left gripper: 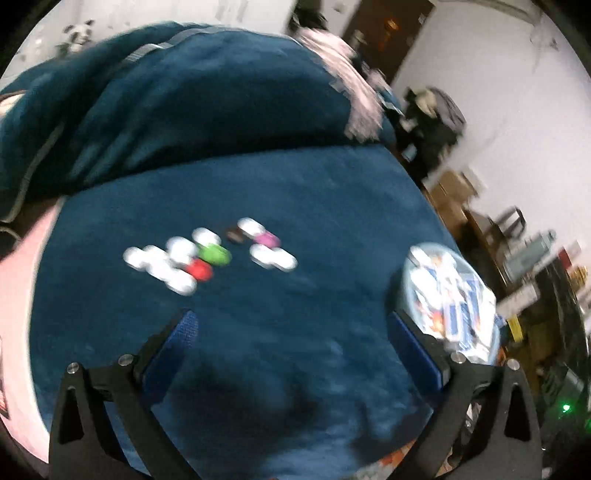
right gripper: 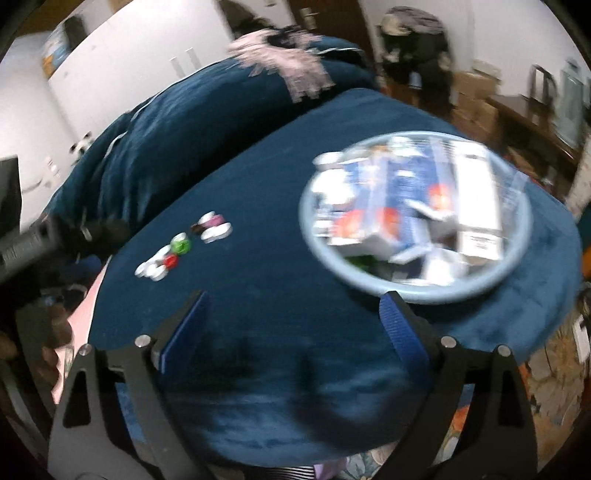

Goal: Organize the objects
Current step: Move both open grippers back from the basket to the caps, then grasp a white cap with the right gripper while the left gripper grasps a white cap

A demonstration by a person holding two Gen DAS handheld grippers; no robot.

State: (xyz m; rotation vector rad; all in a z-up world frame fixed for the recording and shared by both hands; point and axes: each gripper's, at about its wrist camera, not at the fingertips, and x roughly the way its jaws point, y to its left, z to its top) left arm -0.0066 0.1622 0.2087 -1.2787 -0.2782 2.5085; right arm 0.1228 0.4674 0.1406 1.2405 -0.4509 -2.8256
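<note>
A cluster of small round caps lies on a dark blue blanket (left gripper: 295,192): several white ones (left gripper: 159,264), a green one (left gripper: 214,254), a red one (left gripper: 199,270) and a pink one (left gripper: 266,239). In the right wrist view the same cluster (right gripper: 177,251) sits far to the left. A light blue basket (right gripper: 417,293) holding white and blue boxes (right gripper: 406,192) stands on the right, and in the left wrist view this basket (left gripper: 410,295) shows beside the right finger. My left gripper (left gripper: 291,321) is open over bare blanket. My right gripper (right gripper: 295,306) is open too, nothing between its fingers.
A bundled blue quilt (left gripper: 184,99) and a pink patterned cloth (right gripper: 284,62) lie behind the flat area. A pink sheet edge (left gripper: 22,280) shows at the left. Cardboard boxes (right gripper: 476,99), a dark door (left gripper: 391,33) and cluttered shelves (left gripper: 546,266) line the right side of the room.
</note>
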